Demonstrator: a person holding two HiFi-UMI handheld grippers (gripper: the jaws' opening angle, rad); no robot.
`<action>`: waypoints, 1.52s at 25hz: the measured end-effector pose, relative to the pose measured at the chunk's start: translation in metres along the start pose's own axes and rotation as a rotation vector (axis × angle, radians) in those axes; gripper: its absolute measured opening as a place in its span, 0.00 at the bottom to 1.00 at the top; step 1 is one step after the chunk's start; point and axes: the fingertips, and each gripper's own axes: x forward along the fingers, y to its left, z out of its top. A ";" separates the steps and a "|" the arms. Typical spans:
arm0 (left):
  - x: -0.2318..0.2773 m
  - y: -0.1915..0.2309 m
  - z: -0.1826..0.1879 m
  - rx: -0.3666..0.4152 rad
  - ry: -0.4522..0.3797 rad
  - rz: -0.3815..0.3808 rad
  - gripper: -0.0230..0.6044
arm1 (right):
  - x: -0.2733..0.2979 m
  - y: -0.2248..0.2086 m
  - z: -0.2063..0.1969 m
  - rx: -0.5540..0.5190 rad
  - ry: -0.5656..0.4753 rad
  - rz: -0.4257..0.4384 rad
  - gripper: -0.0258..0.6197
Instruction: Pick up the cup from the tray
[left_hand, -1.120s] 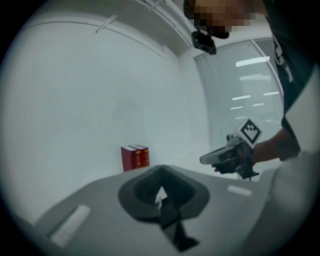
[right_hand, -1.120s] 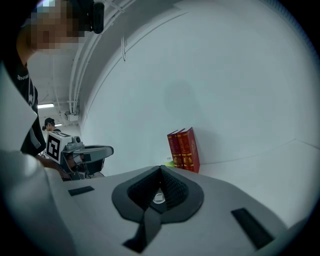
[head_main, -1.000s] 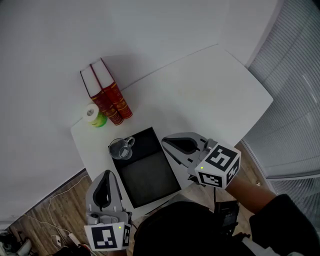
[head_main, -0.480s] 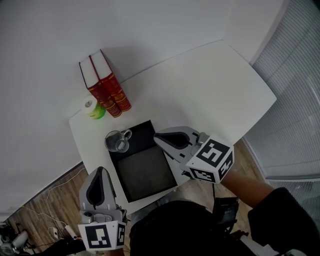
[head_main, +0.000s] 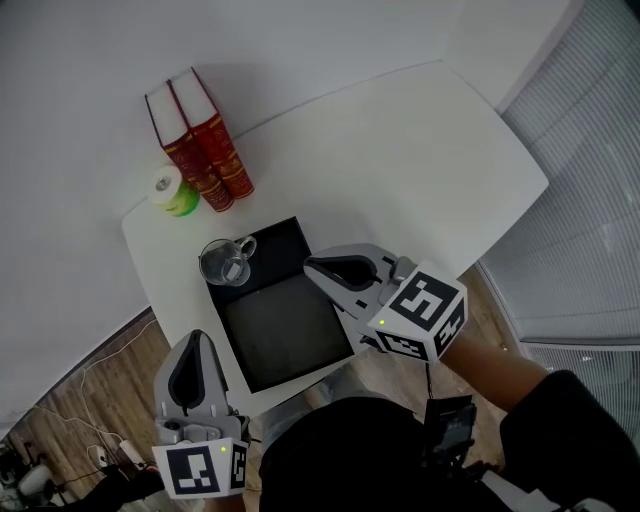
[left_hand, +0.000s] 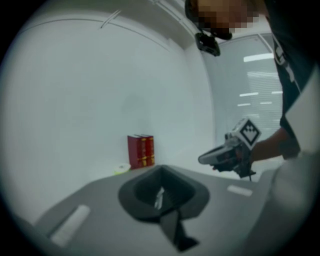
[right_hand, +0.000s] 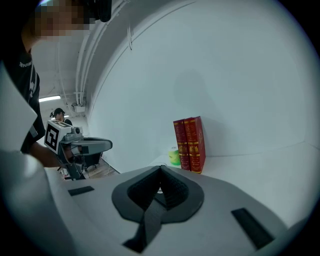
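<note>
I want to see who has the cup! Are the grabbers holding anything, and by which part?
Nothing is held. The left gripper and the right gripper both have jaws shut and empty; the cup sits untouched on the tray.

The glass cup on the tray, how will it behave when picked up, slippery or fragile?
The cup looks like clear glass, so probably rigid, smooth and breakable if squeezed. It stands upright and looks empty, so likely light. Its side handle may make it swing in an off-centre grip.
</note>
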 end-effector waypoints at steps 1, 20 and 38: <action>0.001 0.002 -0.002 0.000 0.005 -0.001 0.04 | 0.003 0.001 -0.002 0.002 0.006 0.002 0.05; 0.037 0.042 -0.041 -0.054 0.060 -0.027 0.04 | 0.061 -0.009 -0.028 0.027 0.070 -0.010 0.05; 0.063 0.063 -0.063 -0.093 0.098 -0.066 0.04 | 0.099 -0.022 -0.046 0.045 0.128 -0.044 0.15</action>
